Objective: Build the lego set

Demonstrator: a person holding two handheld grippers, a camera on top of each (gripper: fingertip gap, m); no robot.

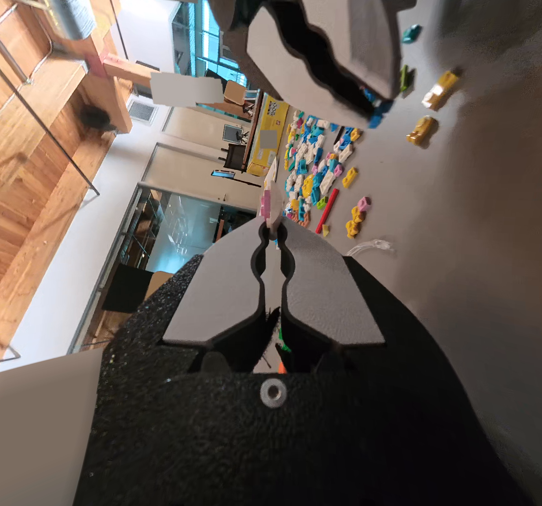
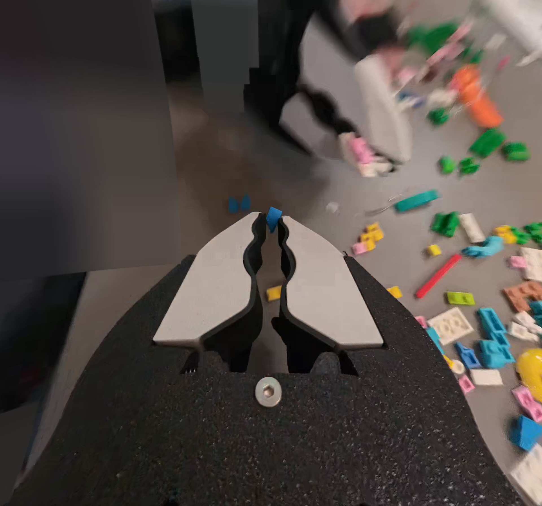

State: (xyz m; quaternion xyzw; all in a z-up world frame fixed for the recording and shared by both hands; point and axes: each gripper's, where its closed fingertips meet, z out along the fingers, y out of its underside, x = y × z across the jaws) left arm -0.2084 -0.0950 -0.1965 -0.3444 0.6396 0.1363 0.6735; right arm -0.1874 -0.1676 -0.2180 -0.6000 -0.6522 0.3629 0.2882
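Plastic this small is stiff, light and slick, so I hold each piece only at my tips and trust the squeeze.

Left wrist view: my left gripper (image 1: 271,229) has its fingers (image 1: 234,280) closed on a small pink and white assembly (image 1: 270,204), which sticks out past the tips with only its near edge pinched. A thin hold like that could pivot if I push sideways. Beyond the assembly the loose brick pile (image 1: 316,163) lies on the grey table (image 1: 440,228), with the yellow box (image 1: 268,137) just behind the pile.

Right wrist view: my right gripper (image 2: 271,219) is clamped on a tiny blue piece (image 2: 272,217), caught at the very tips, its top poking clear. Two similar blue pieces (image 2: 239,203) lie on the table just beyond it, to the left. The left gripper appears well beyond the blue piece, blurred.
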